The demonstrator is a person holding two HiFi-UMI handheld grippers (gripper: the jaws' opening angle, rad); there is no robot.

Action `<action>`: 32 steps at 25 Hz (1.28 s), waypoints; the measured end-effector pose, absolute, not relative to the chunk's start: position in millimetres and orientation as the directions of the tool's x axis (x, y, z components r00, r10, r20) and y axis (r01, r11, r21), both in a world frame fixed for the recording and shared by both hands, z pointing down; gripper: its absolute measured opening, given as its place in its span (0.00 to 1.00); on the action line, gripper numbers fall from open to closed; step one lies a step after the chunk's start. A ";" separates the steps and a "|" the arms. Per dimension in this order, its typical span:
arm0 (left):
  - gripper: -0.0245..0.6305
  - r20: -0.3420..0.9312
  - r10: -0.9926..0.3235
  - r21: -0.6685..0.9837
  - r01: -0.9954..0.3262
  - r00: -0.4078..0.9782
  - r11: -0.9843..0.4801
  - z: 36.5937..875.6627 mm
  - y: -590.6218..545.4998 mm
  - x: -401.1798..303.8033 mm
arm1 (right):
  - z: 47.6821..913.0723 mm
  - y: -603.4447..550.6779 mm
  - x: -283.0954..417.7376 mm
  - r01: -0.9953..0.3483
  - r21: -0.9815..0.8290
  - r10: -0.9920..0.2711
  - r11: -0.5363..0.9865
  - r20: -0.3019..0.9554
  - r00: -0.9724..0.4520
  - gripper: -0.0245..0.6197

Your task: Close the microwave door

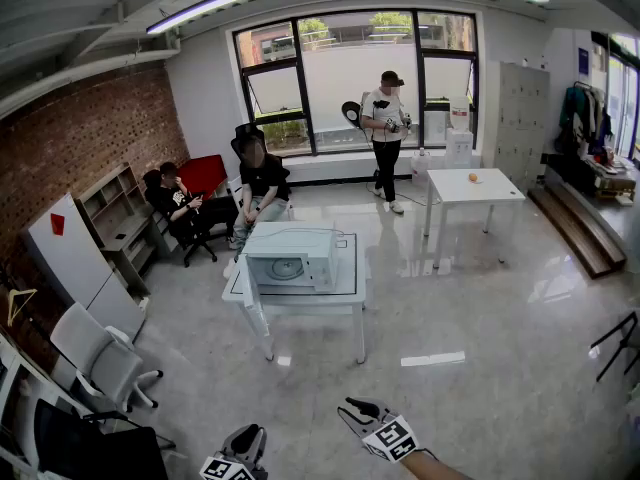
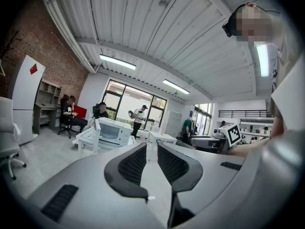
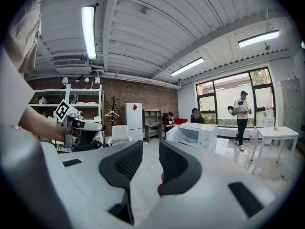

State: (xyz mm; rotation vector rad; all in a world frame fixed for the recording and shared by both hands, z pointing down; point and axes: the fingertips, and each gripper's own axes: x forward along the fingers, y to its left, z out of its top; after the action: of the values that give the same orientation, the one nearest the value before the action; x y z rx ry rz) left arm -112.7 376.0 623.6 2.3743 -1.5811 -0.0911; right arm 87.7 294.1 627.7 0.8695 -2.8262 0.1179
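Observation:
A white microwave [image 1: 292, 258] stands on a low white table [image 1: 345, 296] in the middle of the room. Its door [image 1: 251, 290] hangs open at its left front. Both grippers are far from it, at the near edge of the head view. My left gripper [image 1: 248, 438] and my right gripper [image 1: 354, 410] are both open with a narrow gap and nothing between the jaws. The left gripper view shows the microwave [image 2: 116, 130] small and distant beyond my left gripper [image 2: 151, 147]. In the right gripper view the microwave [image 3: 201, 135] lies past my right gripper [image 3: 151, 144].
Two people sit behind the microwave table [image 1: 262, 183], and another stands by the window [image 1: 386, 133]. A second white table [image 1: 478, 190] stands at the right. A white cabinet [image 1: 70, 263] and office chairs [image 1: 100, 363] line the left wall. Glossy floor [image 1: 470, 348] lies between me and the microwave.

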 end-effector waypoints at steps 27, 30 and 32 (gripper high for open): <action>0.13 0.092 -0.915 0.275 -0.893 0.394 -0.356 620.6 323.4 -141.8 | 618.0 249.6 62.2 -0.551 -0.111 -0.534 0.827 0.152 -0.832 0.27; 0.13 0.099 -0.908 0.283 -0.886 0.407 -0.367 623.0 301.4 -158.2 | 616.2 231.8 47.6 -0.565 -0.115 -0.547 0.817 0.152 -0.823 0.27; 0.13 0.101 -0.902 0.290 -0.880 0.420 -0.377 624.4 284.6 -170.7 | 614.2 220.6 36.7 -0.575 -0.113 -0.557 0.811 0.154 -0.816 0.27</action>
State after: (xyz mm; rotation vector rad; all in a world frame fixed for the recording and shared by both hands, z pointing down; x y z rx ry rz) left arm -170.7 284.6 624.4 2.3808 -1.5425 -0.1059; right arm 36.7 220.6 614.2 0.9037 -2.8806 0.2338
